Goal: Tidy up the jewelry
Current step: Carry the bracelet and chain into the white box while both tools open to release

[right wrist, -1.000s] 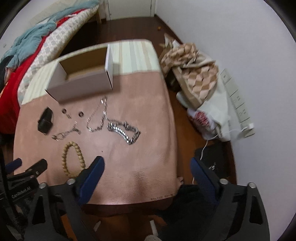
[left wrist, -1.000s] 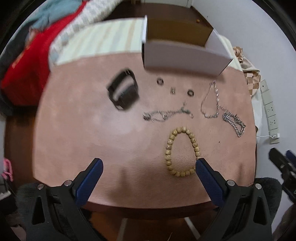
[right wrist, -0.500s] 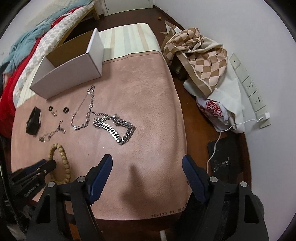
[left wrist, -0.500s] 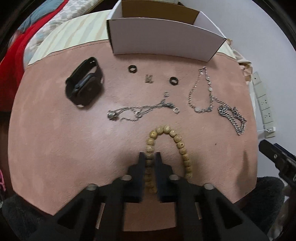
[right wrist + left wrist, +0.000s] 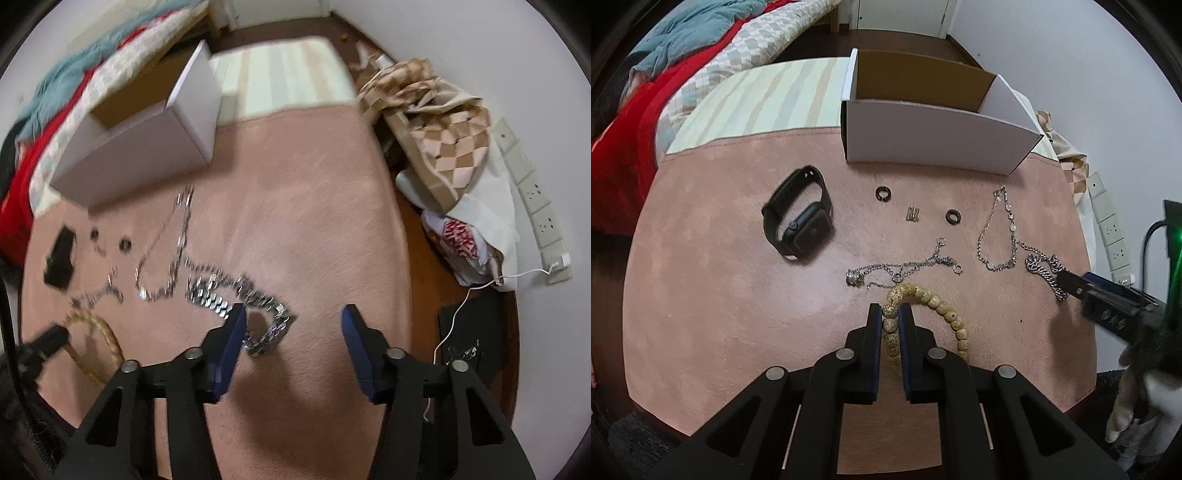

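On the pink mat my left gripper is shut on the left side of a wooden bead bracelet. Beyond it lie a thin pendant chain, a black smartwatch, two dark rings and a fine silver bracelet. A white open box stands at the back. My right gripper hangs low over the chunky silver chain, its jaws closing. The chain's near end lies between them, against the left pad and clear of the right.
A small silver clasp lies between the rings. A bed with red and striped covers borders the mat's left and back. On the floor to the right lie a checkered cloth, a bag and a power strip.
My left gripper went from wide open to shut on the bead bracelet. My right gripper dropped toward the chunky chain and its jaws narrowed.
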A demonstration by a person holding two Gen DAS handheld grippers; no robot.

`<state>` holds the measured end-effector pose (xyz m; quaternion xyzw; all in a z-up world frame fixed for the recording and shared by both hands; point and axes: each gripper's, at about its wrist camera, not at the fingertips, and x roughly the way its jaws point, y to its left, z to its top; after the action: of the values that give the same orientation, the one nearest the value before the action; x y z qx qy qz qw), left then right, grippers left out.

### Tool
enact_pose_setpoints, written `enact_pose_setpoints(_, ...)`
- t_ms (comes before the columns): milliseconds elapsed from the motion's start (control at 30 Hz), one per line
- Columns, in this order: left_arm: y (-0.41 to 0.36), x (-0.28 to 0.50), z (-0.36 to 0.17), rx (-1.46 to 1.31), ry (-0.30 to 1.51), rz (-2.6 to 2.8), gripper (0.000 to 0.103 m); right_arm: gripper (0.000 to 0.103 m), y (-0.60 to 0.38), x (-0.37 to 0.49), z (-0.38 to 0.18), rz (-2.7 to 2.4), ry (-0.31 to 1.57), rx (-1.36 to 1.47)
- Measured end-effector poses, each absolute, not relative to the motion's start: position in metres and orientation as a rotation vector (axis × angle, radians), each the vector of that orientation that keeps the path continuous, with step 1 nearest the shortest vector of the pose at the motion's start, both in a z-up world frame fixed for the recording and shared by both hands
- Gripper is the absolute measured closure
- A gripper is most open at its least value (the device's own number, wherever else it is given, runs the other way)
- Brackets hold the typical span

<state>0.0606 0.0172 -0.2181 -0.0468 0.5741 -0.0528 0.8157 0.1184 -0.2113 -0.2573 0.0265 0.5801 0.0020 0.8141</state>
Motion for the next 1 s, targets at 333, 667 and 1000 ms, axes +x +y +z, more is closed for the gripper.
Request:
enact_pose_setpoints(333,0.021,0.069,-0.198,-0.132,1.181,-0.134,0.097,0.1,-0.193,0.101,-0.239,0.096,1.19,0.166)
enact_pose_setpoints(667,0.008,0.106,-0.131,-0.183,1.062,-0.185,0.097,0.1,-0.194,0.111,-0.149,0.208,1.041,0.213)
enact_pose_setpoints(1000,0.011,0.184,-0.105,-0.199,1.032,-0.202,0.097,0.1,-0.178,0.175,-0.079,0.272,0.953,0.196)
